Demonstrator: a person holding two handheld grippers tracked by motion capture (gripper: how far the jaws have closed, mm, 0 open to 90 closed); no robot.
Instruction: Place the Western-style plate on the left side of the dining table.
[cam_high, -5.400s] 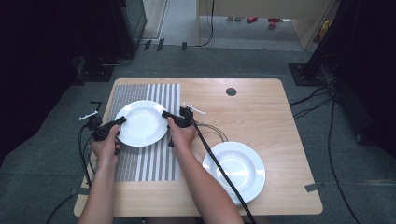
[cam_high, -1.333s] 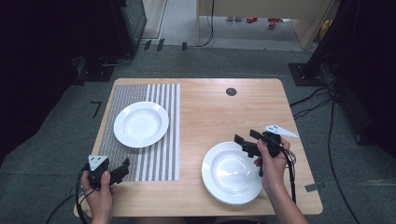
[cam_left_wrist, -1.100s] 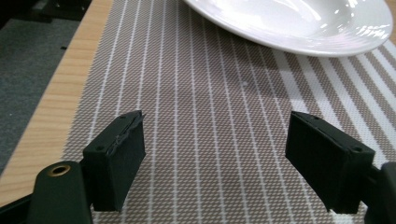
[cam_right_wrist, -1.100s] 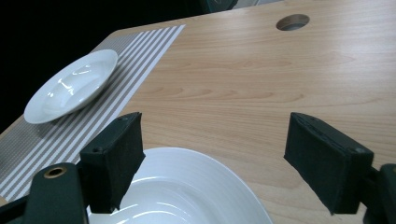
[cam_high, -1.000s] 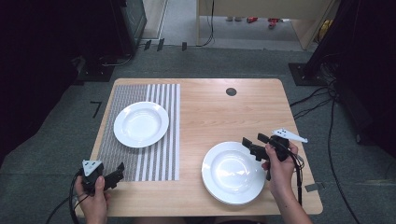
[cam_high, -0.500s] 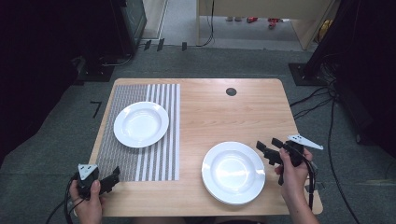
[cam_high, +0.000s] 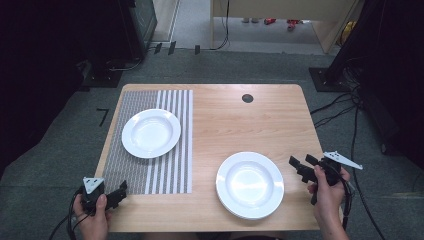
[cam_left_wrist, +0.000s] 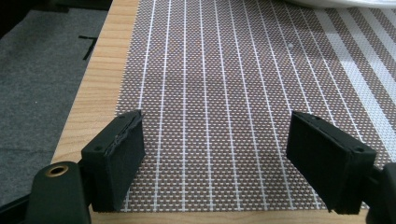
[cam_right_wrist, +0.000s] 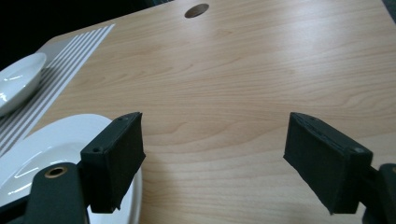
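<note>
Left gripper (cam_left_wrist: 219, 158) jaws wide apart, nothing between, low over brown white-striped placemat (cam_left_wrist: 233, 84); wooden table (cam_left_wrist: 93, 84) edge and grey floor (cam_left_wrist: 37, 70) at frame left; white plate (cam_left_wrist: 341, 2) rim at top right.

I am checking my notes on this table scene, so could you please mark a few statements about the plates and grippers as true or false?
1. One white plate lies on the striped placemat. True.
2. The right gripper is clamped on the plate stack. False: its jaws are open, beside the stack's right edge, holding nothing.
3. The left gripper is open over the placemat's near end. True.
4. The stack sits on the placemat. False: it rests on the bare wooden table.
</note>
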